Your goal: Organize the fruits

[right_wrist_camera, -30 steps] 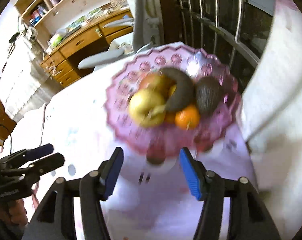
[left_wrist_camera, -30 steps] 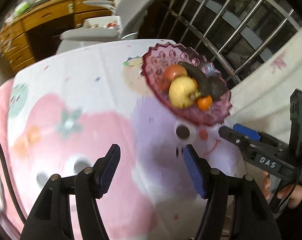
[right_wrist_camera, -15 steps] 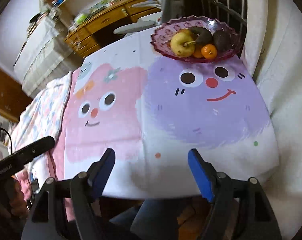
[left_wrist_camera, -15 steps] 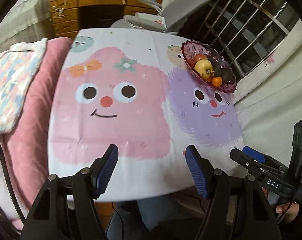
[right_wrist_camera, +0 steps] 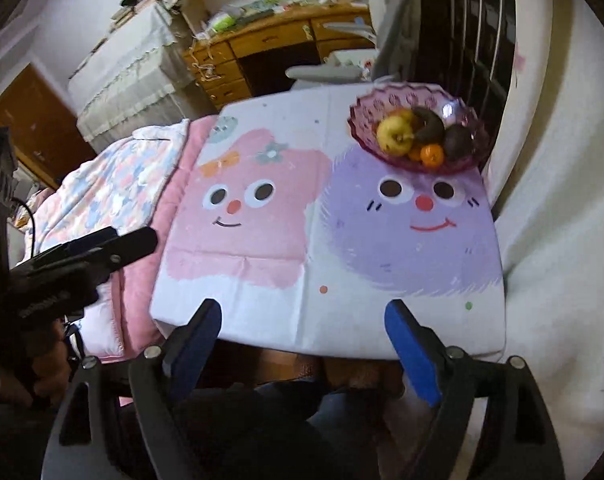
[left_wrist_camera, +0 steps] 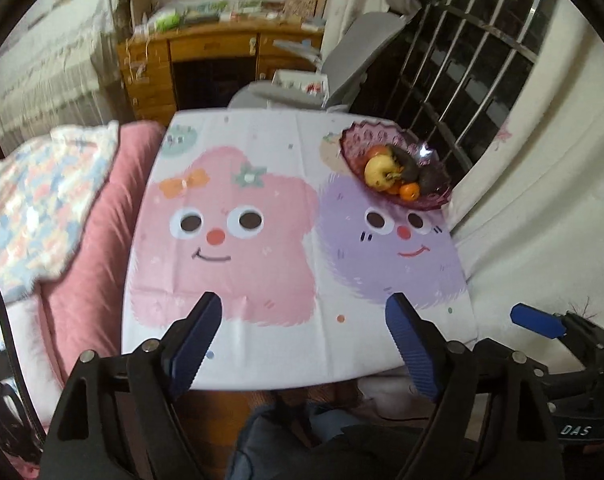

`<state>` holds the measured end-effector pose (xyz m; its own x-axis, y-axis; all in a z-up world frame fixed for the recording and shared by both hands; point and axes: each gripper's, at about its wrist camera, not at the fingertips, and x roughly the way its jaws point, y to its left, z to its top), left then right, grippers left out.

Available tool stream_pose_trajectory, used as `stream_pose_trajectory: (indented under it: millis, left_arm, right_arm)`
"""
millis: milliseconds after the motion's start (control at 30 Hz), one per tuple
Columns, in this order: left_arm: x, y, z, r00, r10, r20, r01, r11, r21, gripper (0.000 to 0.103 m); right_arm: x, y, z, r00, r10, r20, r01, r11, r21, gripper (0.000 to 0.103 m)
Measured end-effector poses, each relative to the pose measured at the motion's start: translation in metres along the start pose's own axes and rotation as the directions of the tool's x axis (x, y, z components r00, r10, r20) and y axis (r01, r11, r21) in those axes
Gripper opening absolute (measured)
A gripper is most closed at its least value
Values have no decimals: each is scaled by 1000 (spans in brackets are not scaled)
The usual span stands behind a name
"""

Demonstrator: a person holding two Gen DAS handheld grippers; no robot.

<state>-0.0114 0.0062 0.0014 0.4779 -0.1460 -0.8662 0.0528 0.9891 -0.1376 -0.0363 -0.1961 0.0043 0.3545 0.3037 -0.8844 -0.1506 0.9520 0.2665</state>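
A purple glass bowl (left_wrist_camera: 352, 146) (right_wrist_camera: 362, 114) stands at the far right corner of the table. It holds a yellow apple (left_wrist_camera: 378, 168) (right_wrist_camera: 396, 134), a small orange (left_wrist_camera: 409, 191) (right_wrist_camera: 432, 155), a reddish fruit behind, and dark avocados (left_wrist_camera: 432, 176) (right_wrist_camera: 458, 142). My left gripper (left_wrist_camera: 304, 336) is open and empty, held back over the table's near edge. My right gripper (right_wrist_camera: 302, 336) is open and empty, also at the near edge. Each gripper shows in the other's view: the right gripper (left_wrist_camera: 542, 326), the left gripper (right_wrist_camera: 102, 246).
The table carries a cartoon cloth with a pink face (left_wrist_camera: 222, 232) and a purple face (left_wrist_camera: 394, 240). A pink bed with a patterned blanket (left_wrist_camera: 34, 192) lies left. A grey chair (left_wrist_camera: 342, 64), a wooden desk (left_wrist_camera: 206, 60) and window bars (left_wrist_camera: 482, 60) stand behind.
Both grippers have pulled far back from the bowl toward the table's near edge; the whole table now shows. Both stayed open and empty.
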Motion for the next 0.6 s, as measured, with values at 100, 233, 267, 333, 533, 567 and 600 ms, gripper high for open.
stream_pose_trajectory:
  millis: [100, 233, 267, 333, 533, 567, 600]
  left_arm:
    - [-16, -12, 0, 999, 20, 41, -20, 1000, 12, 90]
    - [-27, -18, -8, 996, 58, 74, -59, 998, 6, 94]
    - [-26, -17, -9, 995, 68, 72, -69, 998, 1, 95]
    - [-25, -15, -13, 993, 96, 69, -95, 995, -16, 99]
    - [-18, -18, -21, 987, 151, 59, -151, 988, -5, 102]
    - [-17, -18, -21, 985, 163, 55, -163, 987, -1, 102]
    - [-15, -18, -22, 984, 173, 51, -173, 985, 0, 102]
  right_arm:
    - [-16, 2, 0, 1000, -21, 21, 21, 1000, -12, 86]
    - [-27, 4, -7, 997, -51, 65, 52, 999, -12, 88]
    - [-27, 4, -8, 996, -48, 70, 48, 999, -9, 88]
    - [-27, 3, -11, 996, -37, 78, 37, 999, -2, 89]
    - [-15, 5, -16, 997, -31, 68, 31, 1000, 7, 97]
    - [-12, 7, -16, 998, -35, 60, 35, 999, 5, 99]
    - [-9, 7, -16, 998, -38, 53, 38, 999, 5, 100]
